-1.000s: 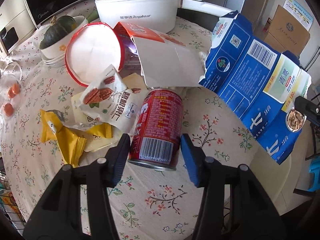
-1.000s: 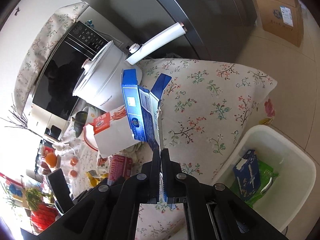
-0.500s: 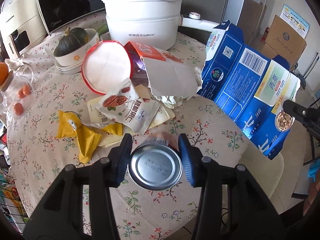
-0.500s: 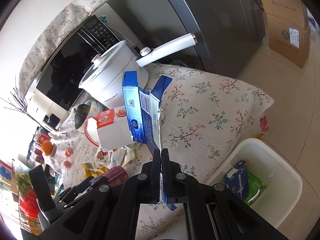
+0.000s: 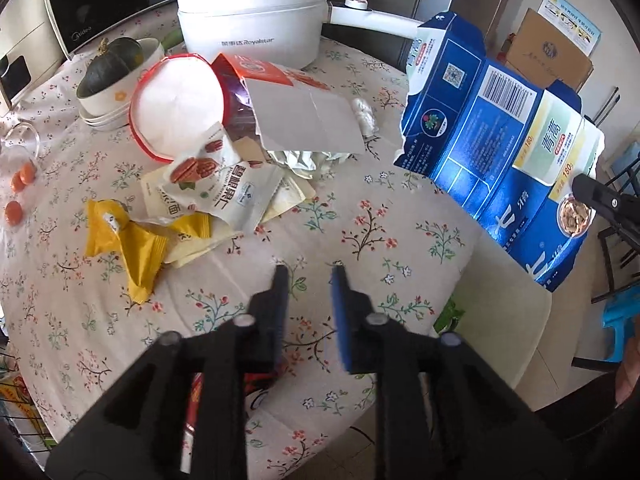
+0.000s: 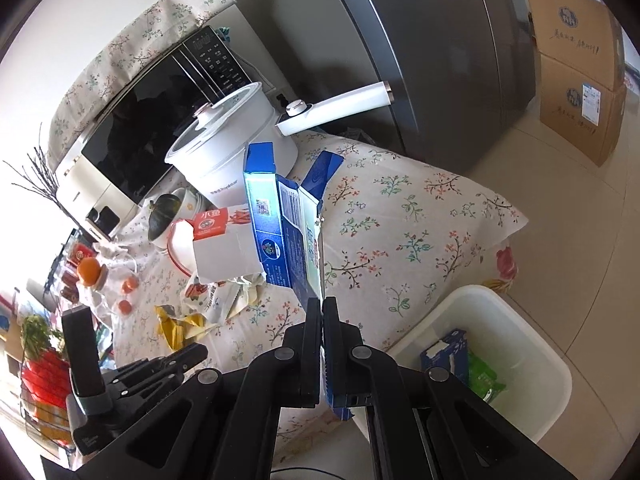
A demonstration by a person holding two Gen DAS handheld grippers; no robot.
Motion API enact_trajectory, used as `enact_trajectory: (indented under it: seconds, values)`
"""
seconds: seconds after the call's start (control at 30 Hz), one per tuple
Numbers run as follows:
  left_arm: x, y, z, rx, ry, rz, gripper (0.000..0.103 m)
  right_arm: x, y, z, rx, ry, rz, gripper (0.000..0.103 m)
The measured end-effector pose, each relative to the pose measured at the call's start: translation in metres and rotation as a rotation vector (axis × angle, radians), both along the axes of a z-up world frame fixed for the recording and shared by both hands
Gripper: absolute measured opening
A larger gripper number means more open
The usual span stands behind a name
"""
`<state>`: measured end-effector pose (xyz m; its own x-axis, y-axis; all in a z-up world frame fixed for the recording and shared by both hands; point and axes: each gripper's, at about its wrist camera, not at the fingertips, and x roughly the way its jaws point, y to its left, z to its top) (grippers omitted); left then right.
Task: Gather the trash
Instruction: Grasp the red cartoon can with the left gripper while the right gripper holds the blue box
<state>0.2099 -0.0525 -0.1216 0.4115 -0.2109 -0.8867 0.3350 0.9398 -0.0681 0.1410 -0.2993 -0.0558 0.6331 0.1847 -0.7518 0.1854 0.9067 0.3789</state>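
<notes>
The flattened blue carton (image 6: 280, 236) is pinched by its lower edge between the closed jaws of the right gripper (image 6: 322, 308) and is held upright in the air above the table edge. The white bin (image 6: 516, 312) stands on the floor just below and to the right of that gripper, with a blue box and a green packet already lying in it.

The left gripper (image 5: 306, 276) is pointed steeply down at the flowered tablecloth (image 5: 380, 240); its jaws have just been closing and stand partly apart, with only cloth seen between the tips. A red can (image 5: 196, 400) is glimpsed low down behind the black left finger; whether it is gripped cannot be told. Yellow wrappers (image 5: 136, 248) and a nut packet (image 5: 216, 188) lie on the cloth ahead and to the left of this gripper, well apart from it.
</notes>
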Motion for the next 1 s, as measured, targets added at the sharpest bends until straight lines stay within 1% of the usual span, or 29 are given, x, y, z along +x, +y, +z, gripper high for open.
enact_trajectory:
  seconds: [0.03,0.07,0.1,0.17,0.2,0.23,0.27,0.3,0.37,0.53,0.6,0.7,0.77,0.8,0.9,1.0]
  values:
    - [-0.003,0.005,0.004,0.005,-0.012,0.000,0.056,-0.001,-0.001,0.002,0.001,-0.005,-0.002,0.002]
    - [-0.007,0.011,0.008,0.018,-0.029,0.000,0.064,-0.002,-0.002,0.003,0.006,-0.009,-0.001,0.002]
    - [-0.010,0.018,0.011,0.044,-0.046,-0.002,0.066,-0.003,-0.003,0.004,0.011,-0.012,0.001,0.002]
    - [-0.015,0.034,0.016,0.094,-0.069,0.002,0.081,-0.003,-0.003,0.005,0.017,-0.014,0.007,0.002]
    - [-0.023,0.040,0.018,0.104,-0.077,0.009,0.083,-0.003,-0.002,0.005,0.022,-0.014,0.010,0.002]
    - [-0.027,0.046,0.016,0.108,-0.071,0.015,0.084,-0.002,-0.002,0.004,0.027,-0.013,0.014,0.002]
    - [-0.028,0.051,0.012,0.108,-0.048,0.016,0.084,-0.002,0.000,0.005,0.030,-0.012,0.020,0.002]
    - [-0.028,0.053,0.004,0.105,-0.019,0.011,0.084,-0.002,0.002,0.005,0.031,-0.013,0.026,0.002]
    - [-0.030,0.052,-0.006,0.119,0.011,-0.011,0.084,-0.002,0.006,0.008,0.030,-0.017,0.037,0.002]
    - [-0.044,0.032,-0.036,0.248,0.031,-0.111,0.084,-0.007,0.018,0.015,0.003,-0.035,0.067,0.002]
    - [-0.047,0.023,-0.045,0.318,0.028,-0.131,0.084,-0.010,0.019,0.016,-0.007,-0.039,0.069,0.002]
    - [-0.048,0.016,-0.059,0.398,0.026,-0.156,0.082,-0.017,0.016,0.018,-0.013,-0.042,0.061,0.002]
    - [-0.050,0.016,-0.062,0.413,0.030,-0.163,0.062,-0.020,0.013,0.020,-0.024,-0.047,0.061,0.002]
    - [-0.050,0.017,-0.060,0.411,0.026,-0.157,0.061,-0.022,0.013,0.021,-0.030,-0.051,0.062,0.002]
    - [-0.051,0.022,-0.052,0.368,0.033,-0.150,0.061,-0.027,0.013,0.025,-0.050,-0.061,0.063,0.002]
    - [-0.056,0.021,-0.044,0.361,0.008,-0.148,0.060,-0.032,0.016,0.028,-0.078,-0.072,0.075,0.002]
